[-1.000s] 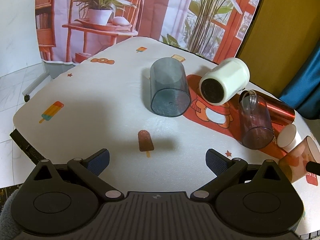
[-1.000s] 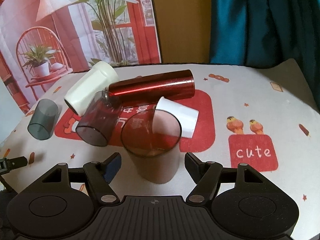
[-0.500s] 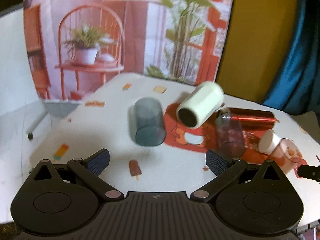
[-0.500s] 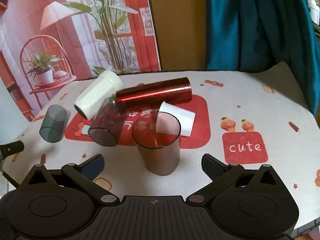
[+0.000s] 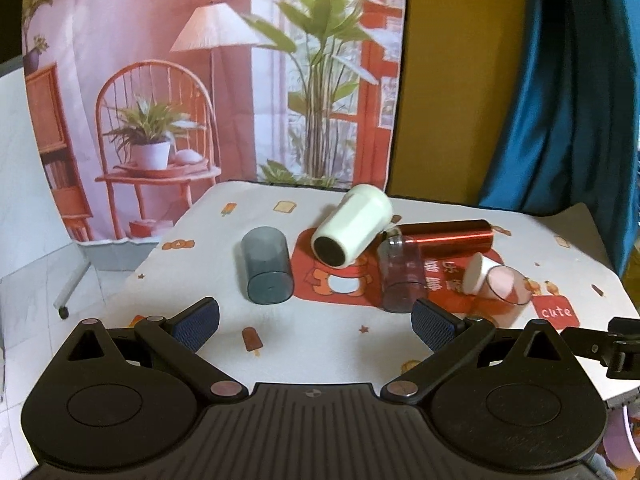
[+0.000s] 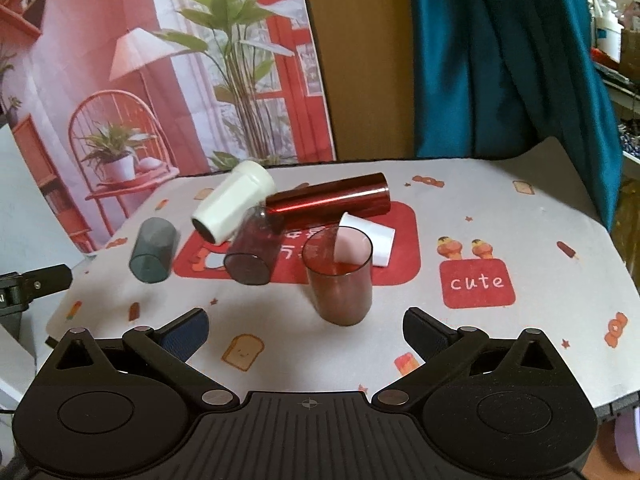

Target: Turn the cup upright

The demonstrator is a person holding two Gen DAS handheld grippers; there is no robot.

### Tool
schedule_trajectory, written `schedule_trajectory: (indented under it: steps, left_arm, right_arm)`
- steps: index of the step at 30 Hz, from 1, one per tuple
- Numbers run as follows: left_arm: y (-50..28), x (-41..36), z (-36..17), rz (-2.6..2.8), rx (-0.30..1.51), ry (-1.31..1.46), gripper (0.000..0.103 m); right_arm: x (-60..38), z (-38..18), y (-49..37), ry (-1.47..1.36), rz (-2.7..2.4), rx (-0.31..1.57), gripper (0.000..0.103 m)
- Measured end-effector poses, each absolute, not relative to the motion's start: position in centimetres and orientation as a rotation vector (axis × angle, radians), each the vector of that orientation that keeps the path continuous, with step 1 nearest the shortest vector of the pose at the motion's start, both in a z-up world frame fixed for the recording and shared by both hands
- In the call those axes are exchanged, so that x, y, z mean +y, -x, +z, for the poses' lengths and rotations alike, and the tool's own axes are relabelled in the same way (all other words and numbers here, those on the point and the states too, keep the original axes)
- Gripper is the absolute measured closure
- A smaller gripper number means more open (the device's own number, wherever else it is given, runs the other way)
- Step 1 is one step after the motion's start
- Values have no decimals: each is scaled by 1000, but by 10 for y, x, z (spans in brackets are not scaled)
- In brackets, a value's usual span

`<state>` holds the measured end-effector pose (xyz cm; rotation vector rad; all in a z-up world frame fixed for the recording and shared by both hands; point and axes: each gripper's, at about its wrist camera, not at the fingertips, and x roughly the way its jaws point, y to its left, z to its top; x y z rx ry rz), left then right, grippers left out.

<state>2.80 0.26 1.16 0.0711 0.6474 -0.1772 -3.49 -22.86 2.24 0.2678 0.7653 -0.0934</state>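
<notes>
A clear reddish-brown cup [image 6: 339, 278] stands upright on the table, mouth up; it also shows in the left wrist view [image 5: 503, 294]. My right gripper [image 6: 306, 334] is open and empty, pulled back just short of this cup. My left gripper [image 5: 316, 320] is open and empty, back near the table's front left edge. Other cups lie on their sides: a grey one [image 5: 266, 270], a large cream one [image 5: 352, 226], a purple-tinted clear one [image 5: 400, 276], a shiny red tumbler [image 5: 444, 236] and a small white one [image 6: 366, 238].
The table [image 6: 520, 208] has a white cloth with cartoon prints and a red "cute" patch [image 6: 476, 282]. A printed backdrop [image 5: 200, 80] hangs behind, a teal curtain [image 6: 500, 60] at the right. The left gripper's tip [image 6: 36, 282] shows at the left edge.
Both grippers have drawn back and up from the table. The right gripper opened wider and left the reddish-brown cup standing upright. The cups have not moved.
</notes>
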Motion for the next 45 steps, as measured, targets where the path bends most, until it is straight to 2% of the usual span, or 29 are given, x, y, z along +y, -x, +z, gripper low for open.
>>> schedule_trajectory:
  steps: [8, 25, 45]
  left_arm:
    - [-16, -4, 3, -132, 673, -120, 0]
    - [-16, 0, -20, -99, 744, -112, 0]
    - [-19, 4, -22, -91, 758, -82, 0]
  right_arm:
    - [-224, 22, 52, -239, -127, 743, 0]
    - [-216, -5, 44, -216, -132, 817, 0]
    - [-216, -8, 39, -210, -124, 836, 0]
